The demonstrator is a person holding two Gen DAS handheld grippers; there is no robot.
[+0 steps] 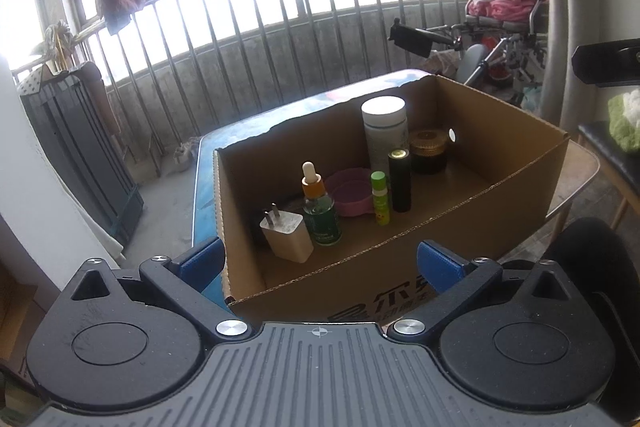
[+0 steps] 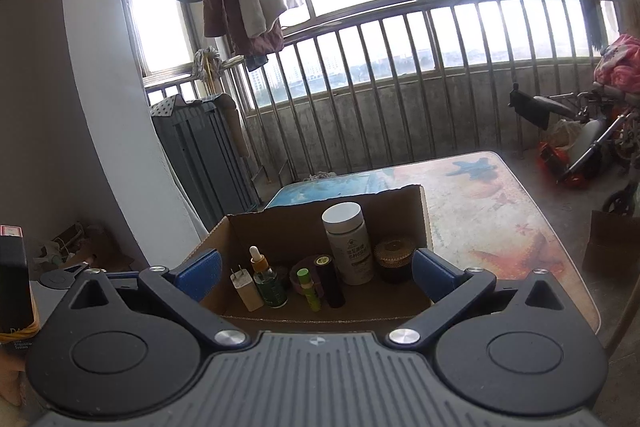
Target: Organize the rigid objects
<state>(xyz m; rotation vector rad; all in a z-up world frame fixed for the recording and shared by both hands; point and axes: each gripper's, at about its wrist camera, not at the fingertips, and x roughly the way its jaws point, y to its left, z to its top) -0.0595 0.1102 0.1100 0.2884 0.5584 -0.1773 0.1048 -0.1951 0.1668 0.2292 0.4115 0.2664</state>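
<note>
An open cardboard box (image 1: 500,131) stands on the table and also shows in the right wrist view (image 2: 400,303). Inside stand a white charger plug (image 1: 286,237), a green dropper bottle (image 1: 320,215), a pink bowl (image 1: 348,193), a green lip-balm stick (image 1: 380,199), a black tube (image 1: 400,181), a white-capped bottle (image 1: 384,131) and a dark gold-lidded jar (image 1: 430,151). My left gripper (image 1: 320,259) is open and empty at the box's near wall. My right gripper (image 2: 318,271) is open and empty, just before the box's near edge.
The table (image 2: 500,211) has a colourful printed top, bare to the right of the box. A metal railing (image 2: 400,87) and windows lie behind. A wheelchair with pink cloth (image 1: 504,15) stands far right. A dark folded rack (image 2: 208,155) leans at the left wall.
</note>
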